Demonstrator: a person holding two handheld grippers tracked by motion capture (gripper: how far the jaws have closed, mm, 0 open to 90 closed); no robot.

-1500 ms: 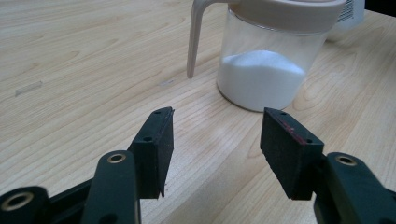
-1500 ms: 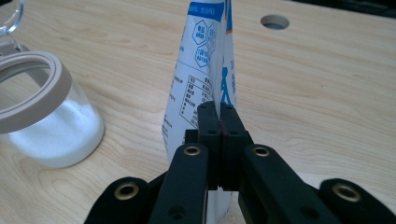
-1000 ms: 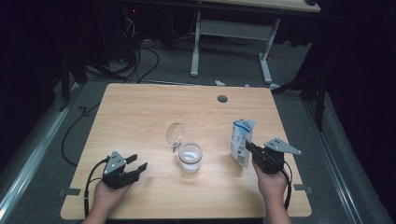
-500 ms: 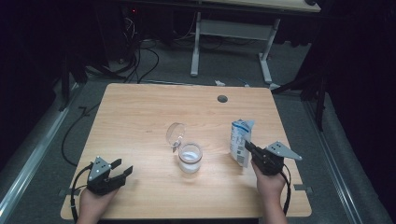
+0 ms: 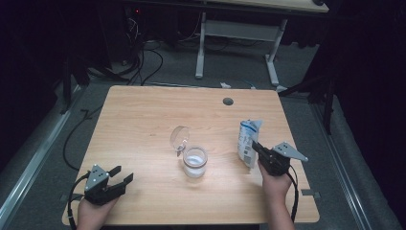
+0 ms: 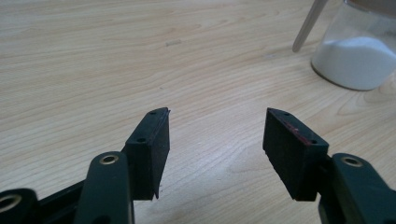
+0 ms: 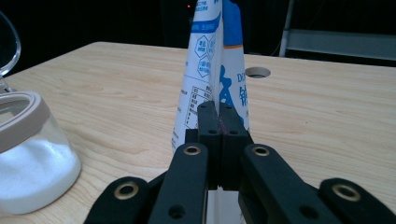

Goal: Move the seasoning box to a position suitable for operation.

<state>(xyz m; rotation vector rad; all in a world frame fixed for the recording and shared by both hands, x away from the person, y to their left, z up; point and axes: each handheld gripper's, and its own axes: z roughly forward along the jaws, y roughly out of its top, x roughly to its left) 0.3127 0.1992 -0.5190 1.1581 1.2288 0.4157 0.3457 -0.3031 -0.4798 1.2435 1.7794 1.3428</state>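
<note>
high view: your left gripper (image 5: 117, 180) sits low at the near-left corner of the wooden table (image 5: 143, 120), jaws spread wide w/ nothing between them, your left hand (image 5: 93, 213) behind it at the table edge. mid-table there's a glass jar (image 5: 195, 162) w/ white powder in the bottom, its round lid (image 5: 179, 138) flipped open and standing up at the back-left of the rim. to the right of it, apart from it, a white-and-blue pouch (image 5: 249, 141) stands upright, and your right gripper (image 5: 256, 149) is pressed tight against its near side, right hand (image 5: 275, 184) below it. small round hole (image 5: 228, 101) in the table farther back. left gripper view: jaws wide apart, bare wood between, pads (image 6: 154, 140) empty; the jar (image 6: 357, 56) is off to the upper right, powder piled at its base. right gripper view: jaws closed together, pinching the lower edge of the pouch (image 7: 212, 65), which rises straight up from the tips; jar (image 7: 28, 154) at the left w/ its beige rim showing, the table hole (image 7: 257, 72) beyond the pouch.
</note>
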